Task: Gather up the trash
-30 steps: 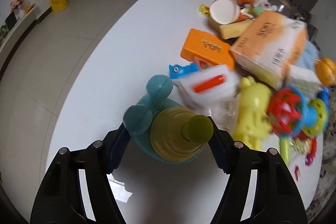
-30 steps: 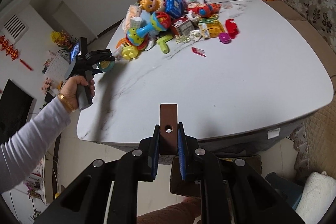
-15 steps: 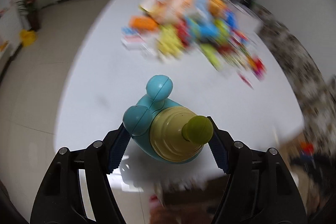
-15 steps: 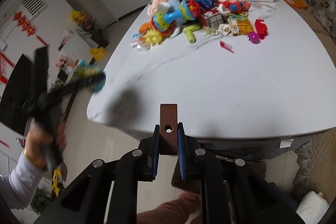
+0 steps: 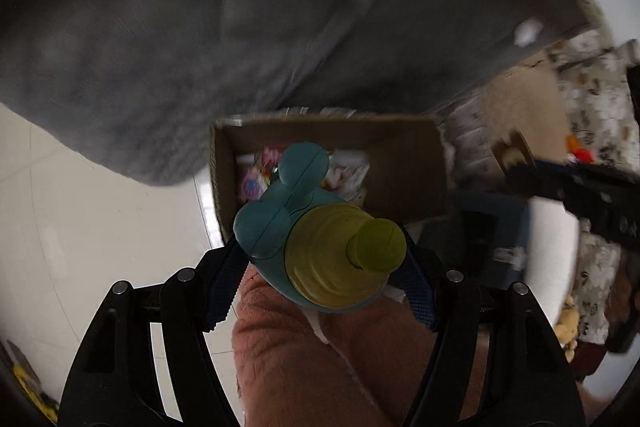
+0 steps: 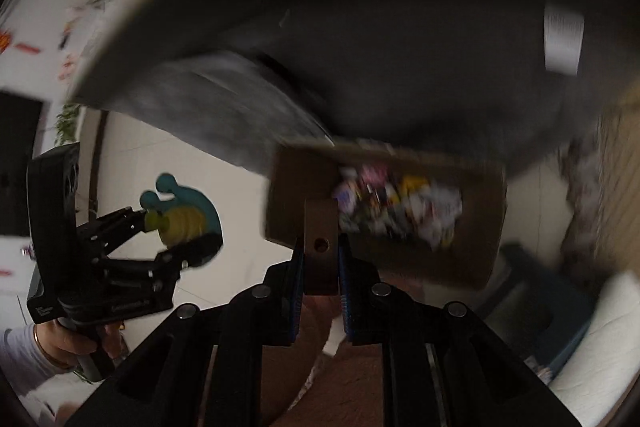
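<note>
Left gripper [image 5: 324, 267] is clamped on the teal-and-yellow snail toy [image 5: 320, 247], pads pressing its sides, and what a swing it has made: a second ago that toy hung over the white tabletop beside the heap of clutter, and now the whole view is down below the table, with the grey underside of the tabletop [image 5: 160, 27] filling the top of the frame and pale floor tiles at the left. Right under the snail's head sits the cardboard box [image 5: 404, 163], open-topped, with bright wrappers and scraps already lying in its bottom. Right gripper [image 6: 320, 259] has dropped too, its jaws nearly together and pinching the small brown block [image 6: 320, 239] with the hole in it; it was looking across the table edge before, and now it looks straight at the same box, the block sitting against the near wall of it in that view. From the right wrist camera the left gripper and its snail show at the left, just beside the box's left wall and not clearly over the opening yet, though blur makes the gap hard to judge. Both pieces have left the table and are down at the box, so by my reading the carry is almost over and the release is the step in hand. Neither item is in the box yet.
</note>
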Available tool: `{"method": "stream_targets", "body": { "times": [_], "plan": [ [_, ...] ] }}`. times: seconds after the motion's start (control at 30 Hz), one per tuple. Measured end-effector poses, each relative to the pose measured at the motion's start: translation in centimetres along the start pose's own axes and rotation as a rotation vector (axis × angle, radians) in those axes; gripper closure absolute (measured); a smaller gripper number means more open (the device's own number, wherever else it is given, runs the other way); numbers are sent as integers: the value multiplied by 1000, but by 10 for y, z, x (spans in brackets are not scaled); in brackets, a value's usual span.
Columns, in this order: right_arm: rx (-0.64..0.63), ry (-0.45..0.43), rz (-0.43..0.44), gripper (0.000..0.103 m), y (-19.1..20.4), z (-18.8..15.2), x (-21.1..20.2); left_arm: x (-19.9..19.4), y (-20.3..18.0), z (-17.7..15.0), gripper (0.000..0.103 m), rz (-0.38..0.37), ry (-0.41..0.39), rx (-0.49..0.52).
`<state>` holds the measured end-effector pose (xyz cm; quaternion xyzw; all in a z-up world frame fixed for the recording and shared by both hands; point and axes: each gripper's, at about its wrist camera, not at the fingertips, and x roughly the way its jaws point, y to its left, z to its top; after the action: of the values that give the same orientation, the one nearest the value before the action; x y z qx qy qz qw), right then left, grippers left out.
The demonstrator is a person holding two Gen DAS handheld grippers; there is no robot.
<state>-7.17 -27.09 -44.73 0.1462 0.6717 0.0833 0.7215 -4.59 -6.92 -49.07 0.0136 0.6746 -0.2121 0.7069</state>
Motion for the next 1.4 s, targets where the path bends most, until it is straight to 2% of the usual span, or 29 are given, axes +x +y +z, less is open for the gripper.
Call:
{"method": "stream_targets", "body": {
  "times": [0.13,0.17,0.2,0.23,0.27,0.33,0.37,0.47,0.53,0.73,0.9,1.03,1.1,1.13,1.23,1.4],
  "plan": [
    [50,53,-52,88,-51,1,77,100,9,5,35,69,95,-31],
    [53,59,-67,84,-59,3,89,121,10,4,35,82,122,-40],
    [61,65,-84,74,-66,5,104,146,11,6,35,108,164,-43],
    [76,72,-89,28,-74,7,116,159,12,5,34,130,194,-42],
    [96,98,-117,5,-84,11,132,173,14,5,28,159,225,-39],
    [119,118,-122,10,-94,12,146,196,14,6,21,211,281,-43],
    [137,146,-136,10,-100,11,152,199,17,7,21,227,298,-49],
    [147,146,-173,9,-103,9,147,200,25,8,21,235,344,-80],
    [149,145,-193,8,-103,7,137,189,24,6,21,229,344,-80],
    [179,110,-125,6,-84,9,85,112,17,1,21,185,294,-94],
    [108,-23,-58,6,-33,17,-6,13,10,3,21,161,177,-127],
    [29,-178,-19,6,11,34,-85,-90,6,19,21,142,-9,-176],
    [-6,-288,1,6,33,46,-130,-148,5,30,20,135,-145,-208],
    [-21,-348,11,5,43,52,-152,-173,4,35,16,137,-209,-220],
    [-47,-484,27,5,65,66,-204,-245,3,48,13,167,-389,-243],
    [-118,-718,27,5,106,77,-292,-345,-7,62,10,207,-617,-244]
  ]
}}
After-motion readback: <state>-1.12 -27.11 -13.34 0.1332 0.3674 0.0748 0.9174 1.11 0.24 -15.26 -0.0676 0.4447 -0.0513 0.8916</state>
